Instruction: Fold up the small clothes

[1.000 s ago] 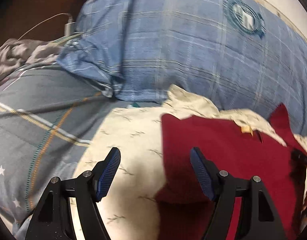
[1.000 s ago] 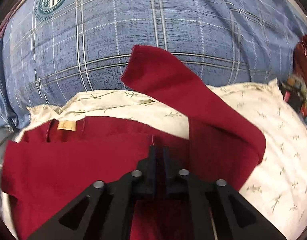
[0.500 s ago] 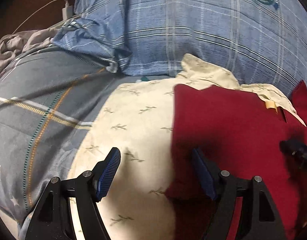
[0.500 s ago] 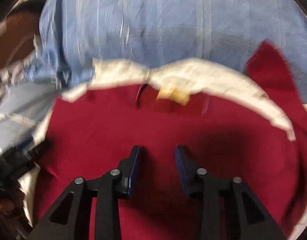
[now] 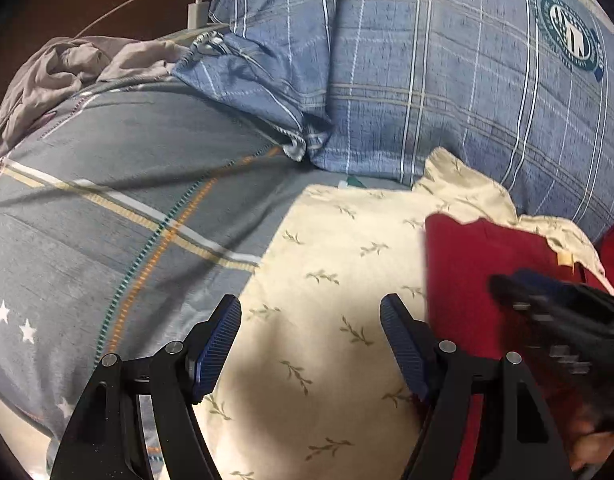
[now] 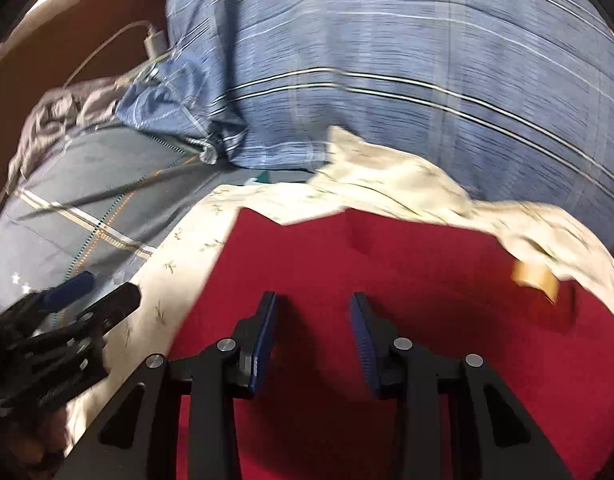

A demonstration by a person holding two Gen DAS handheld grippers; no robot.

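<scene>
Red knit garment (image 6: 387, 320) lies flat on cream leaf-print cloth (image 5: 327, 280) on bed. We see right tool (image 6: 313, 336) directly over it, part-open, empty, just opened; left tool (image 5: 311, 344) wide, empty, w/ garment's edge to its right.

The left gripper (image 5: 311, 344) hangs with its jaws wide apart and nothing between them, over a cream cloth (image 5: 331, 280) printed with small leaf sprigs. On that cloth to the right lies a red garment (image 5: 479, 264) with a tan label near its far edge, and the blurred right gripper (image 5: 547, 308) reaches over it. Farther off are a blue plaid pillow (image 5: 427, 80), a grey striped sheet (image 5: 107, 184) on the left, and a white charger (image 5: 197, 14) with its cable.
</scene>
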